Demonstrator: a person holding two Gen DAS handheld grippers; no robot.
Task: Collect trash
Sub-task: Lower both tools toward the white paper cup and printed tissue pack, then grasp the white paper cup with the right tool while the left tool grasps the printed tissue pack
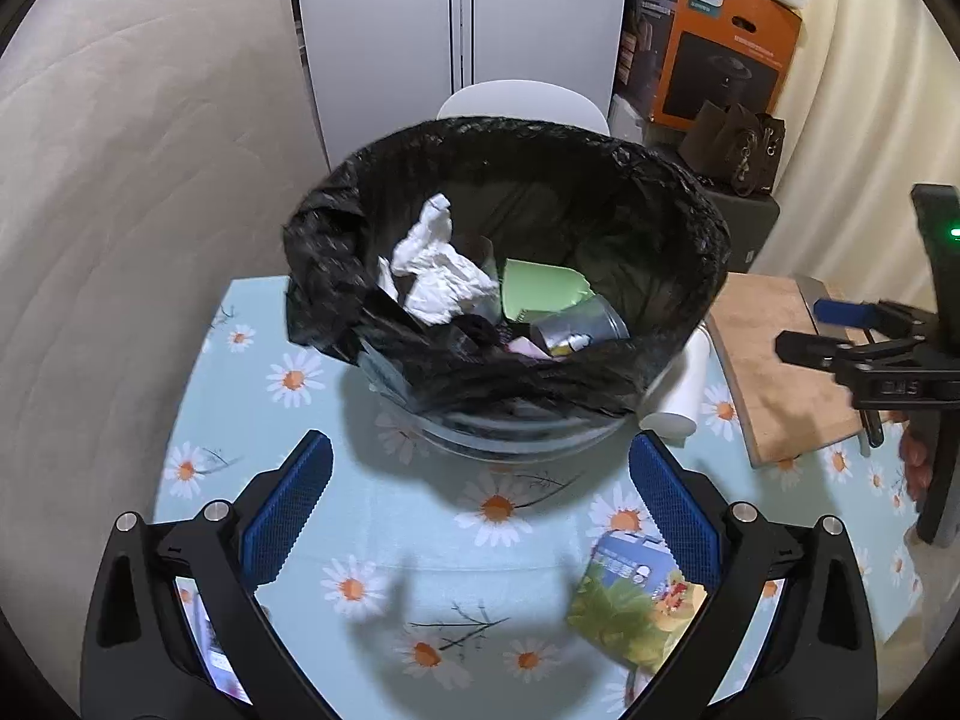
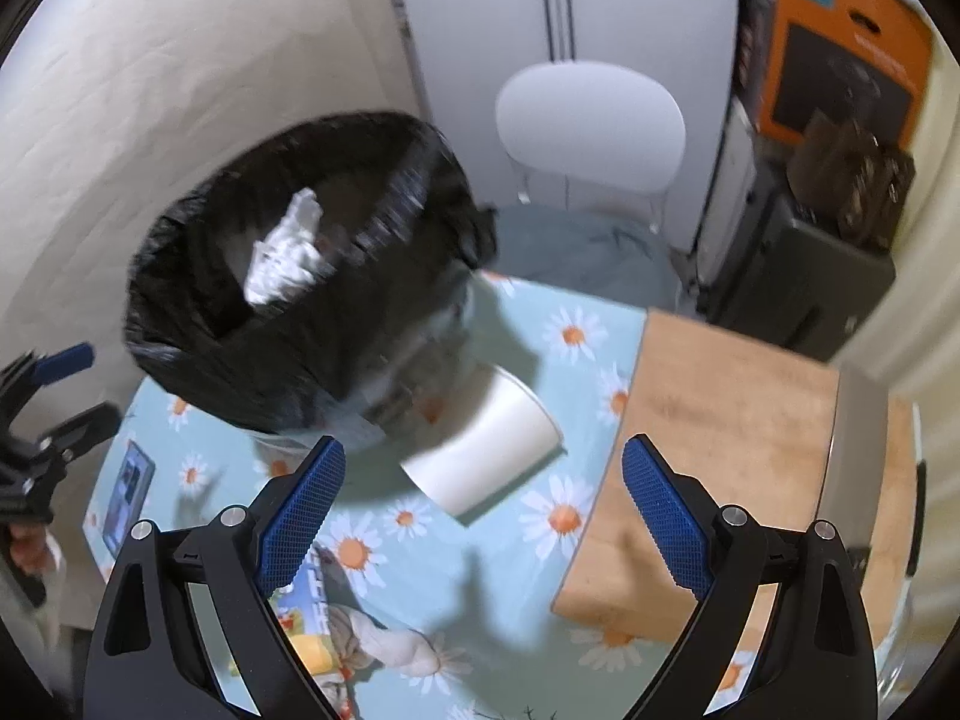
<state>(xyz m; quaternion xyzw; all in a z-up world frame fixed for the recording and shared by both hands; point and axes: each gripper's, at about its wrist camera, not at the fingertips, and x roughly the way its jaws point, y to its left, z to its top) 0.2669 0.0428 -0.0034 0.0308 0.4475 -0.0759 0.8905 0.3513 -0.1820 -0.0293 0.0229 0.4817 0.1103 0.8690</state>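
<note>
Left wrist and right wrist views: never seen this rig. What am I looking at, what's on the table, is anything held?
No robot here: a person carries a hand-held gripper in each hand, each with a fisheye camera looking along its two blue-padded fingers. The left wrist view shows the left hand-held gripper open and empty, facing a bin lined with a black bag that stands on a daisy-print tablecloth. Inside the bin are crumpled white tissue, a green carton and a can. The right wrist view shows the right hand-held gripper, also open and empty, above a white paper cup lying on its side beside the bin. Also on the table: a wooden cutting board and a colourful snack packet. A white chair stands behind.
</note>
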